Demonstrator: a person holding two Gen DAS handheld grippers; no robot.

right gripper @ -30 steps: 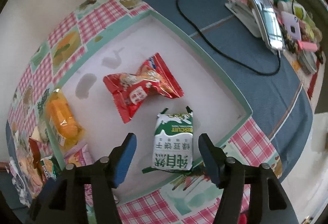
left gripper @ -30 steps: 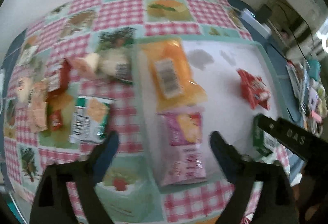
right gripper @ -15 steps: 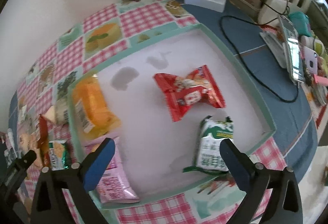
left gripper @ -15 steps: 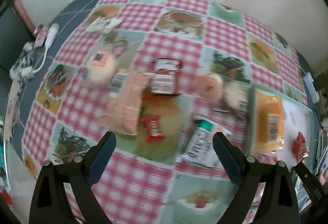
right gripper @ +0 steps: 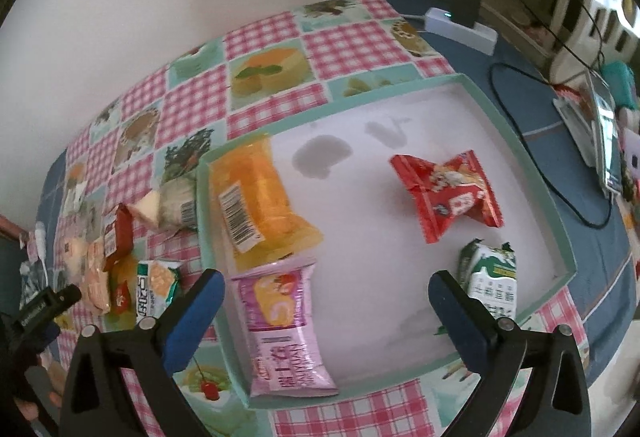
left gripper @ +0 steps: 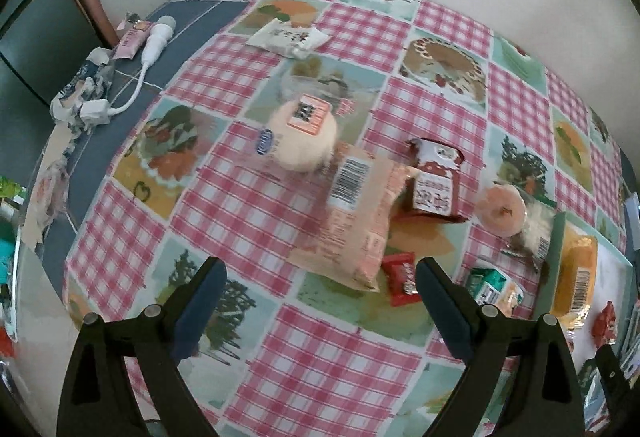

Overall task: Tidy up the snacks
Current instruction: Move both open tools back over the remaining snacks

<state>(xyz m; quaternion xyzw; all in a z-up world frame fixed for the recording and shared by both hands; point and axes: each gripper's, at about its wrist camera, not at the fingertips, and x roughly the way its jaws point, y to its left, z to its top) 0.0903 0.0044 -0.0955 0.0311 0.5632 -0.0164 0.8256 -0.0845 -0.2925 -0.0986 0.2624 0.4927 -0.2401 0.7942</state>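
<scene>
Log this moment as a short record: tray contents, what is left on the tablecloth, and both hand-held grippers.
tray: white tray with teal rim
in tray: orange packet; pink cake packet; red snack packet; green-and-white biscuit packet
on tablecloth: peach packet with barcode; dark red packet; small red candy; white packet
left hand-held gripper: open, empty
right hand-held gripper: open, empty, above tray

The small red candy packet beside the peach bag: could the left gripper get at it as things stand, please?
Probably yes: the left gripper is open and empty, the small red candy packet lies uncovered just ahead, though the peach bag crowds one side.
</scene>
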